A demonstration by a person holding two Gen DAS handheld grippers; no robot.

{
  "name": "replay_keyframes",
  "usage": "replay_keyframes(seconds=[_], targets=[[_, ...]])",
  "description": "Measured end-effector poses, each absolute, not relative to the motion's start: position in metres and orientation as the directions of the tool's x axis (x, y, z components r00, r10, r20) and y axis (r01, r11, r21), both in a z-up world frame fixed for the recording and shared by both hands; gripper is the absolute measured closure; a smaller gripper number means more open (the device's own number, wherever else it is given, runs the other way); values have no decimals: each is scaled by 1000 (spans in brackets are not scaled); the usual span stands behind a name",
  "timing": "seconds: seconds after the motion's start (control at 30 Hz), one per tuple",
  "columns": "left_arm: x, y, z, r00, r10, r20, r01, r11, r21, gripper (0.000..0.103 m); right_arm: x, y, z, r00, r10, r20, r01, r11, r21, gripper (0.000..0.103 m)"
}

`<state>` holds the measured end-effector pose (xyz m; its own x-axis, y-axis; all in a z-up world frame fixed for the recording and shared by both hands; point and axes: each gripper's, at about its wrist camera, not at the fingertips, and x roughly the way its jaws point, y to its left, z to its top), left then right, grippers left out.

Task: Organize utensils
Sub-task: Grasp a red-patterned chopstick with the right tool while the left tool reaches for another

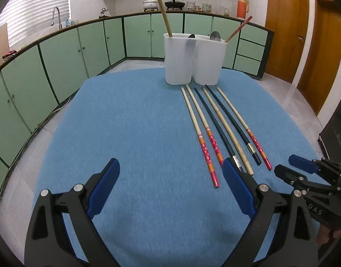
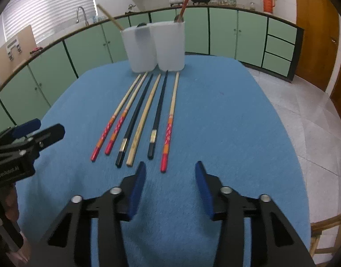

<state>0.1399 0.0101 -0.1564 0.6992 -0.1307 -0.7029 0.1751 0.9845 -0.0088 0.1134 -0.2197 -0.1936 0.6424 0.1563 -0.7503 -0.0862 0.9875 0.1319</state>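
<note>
Step in hand: we judge this to be the approach to a first pick, with six chopsticks lying in a row on the blue cloth (image 2: 226,115) and none lifted.
Right gripper (image 2: 170,171): jaws partly open with nothing between them, hanging just short of the near end of the rightmost red-handled chopstick (image 2: 170,124).
Left gripper (image 1: 170,169): jaws spread wide and empty; its right pad sits just beside the near ends of the middle chopsticks.
Chopsticks: two red-handled ones at the left (image 2: 113,129), a black one (image 2: 135,120), a plain wooden one (image 2: 145,115), a second black one (image 2: 158,115), then the red-handled one; tips point to the holder.
Holder: a white two-compartment utensil holder (image 2: 155,46) stands at the far end of the row, already carrying a wooden stick, a red chopstick and what look like spoon heads.
How we would do it well: we should straddle one chopstick only, at its thicker decorated end, keeping the pads clear of its black neighbour, and close squarely so it does not roll on the cloth.
Sorting: we would match each stick to its like in the holder; which compartment suits which we cannot tell.
Surface: soft, napped blue cloth over a rounded table.
Room: a kitchen with green cabinets (image 1: 59,66), a sink tap, pots on the counter and wooden doors.
</note>
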Motion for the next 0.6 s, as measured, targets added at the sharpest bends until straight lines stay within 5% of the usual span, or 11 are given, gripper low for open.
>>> replay_keyframes(seconds=[0.3,0.6], targets=[[140,7,-161,687,-129,-716,164,986,-20,12,116,-214,-203,617,155,-771,-84,988,131,82],[143,4,-165,679,-128,-723,163,986,-21,12,124,-211,-204,616,142,-775,-79,990,119,88]])
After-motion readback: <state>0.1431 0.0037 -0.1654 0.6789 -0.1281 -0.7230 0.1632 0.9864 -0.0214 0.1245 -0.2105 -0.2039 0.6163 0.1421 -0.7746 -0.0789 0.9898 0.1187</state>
